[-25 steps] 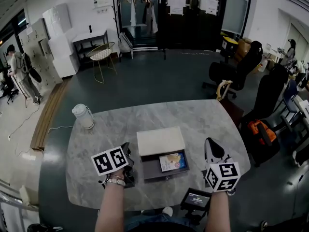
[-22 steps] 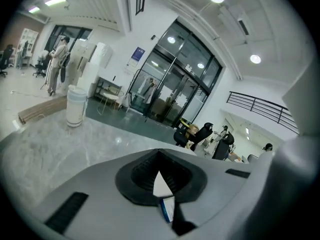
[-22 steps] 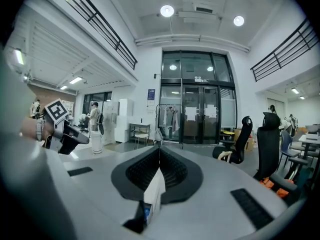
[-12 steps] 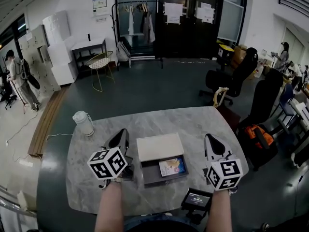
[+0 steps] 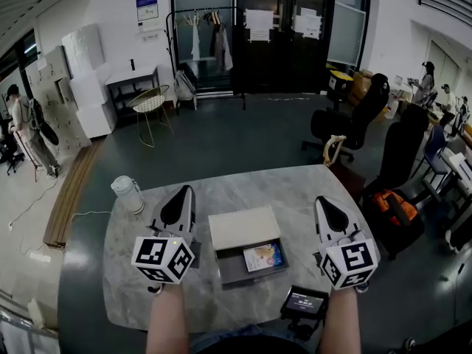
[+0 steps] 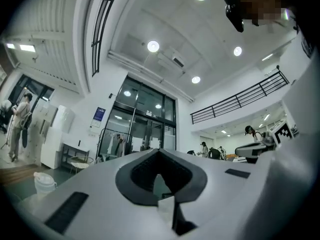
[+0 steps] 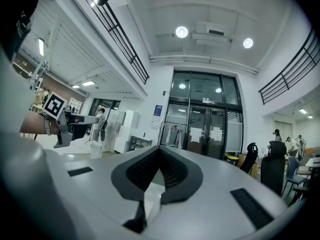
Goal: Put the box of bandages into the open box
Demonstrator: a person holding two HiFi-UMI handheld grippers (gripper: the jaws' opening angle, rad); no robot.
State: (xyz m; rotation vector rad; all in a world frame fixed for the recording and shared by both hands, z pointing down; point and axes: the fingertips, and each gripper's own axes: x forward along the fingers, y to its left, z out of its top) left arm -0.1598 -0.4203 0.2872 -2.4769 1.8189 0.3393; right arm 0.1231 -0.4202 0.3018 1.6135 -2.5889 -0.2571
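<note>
Hands holding two grippers over a grey table [image 5: 295, 190], seen from above. Both grippers have lifted off the table since a moment ago and now point level, out at the room. The left gripper [image 5: 182, 195] is to the left of the open box [image 5: 230, 262] and the right gripper [image 5: 324, 206] to its right, neither touching it. The bandage box [image 5: 264, 257] lies flat inside the open box, in front of its pale lid [image 5: 243, 227], so the task looks finished. Only the head view shows this. Each gripper view shows just its own jaws pressed together with nothing between them, and glass doors and ceiling lights beyond.
</note>
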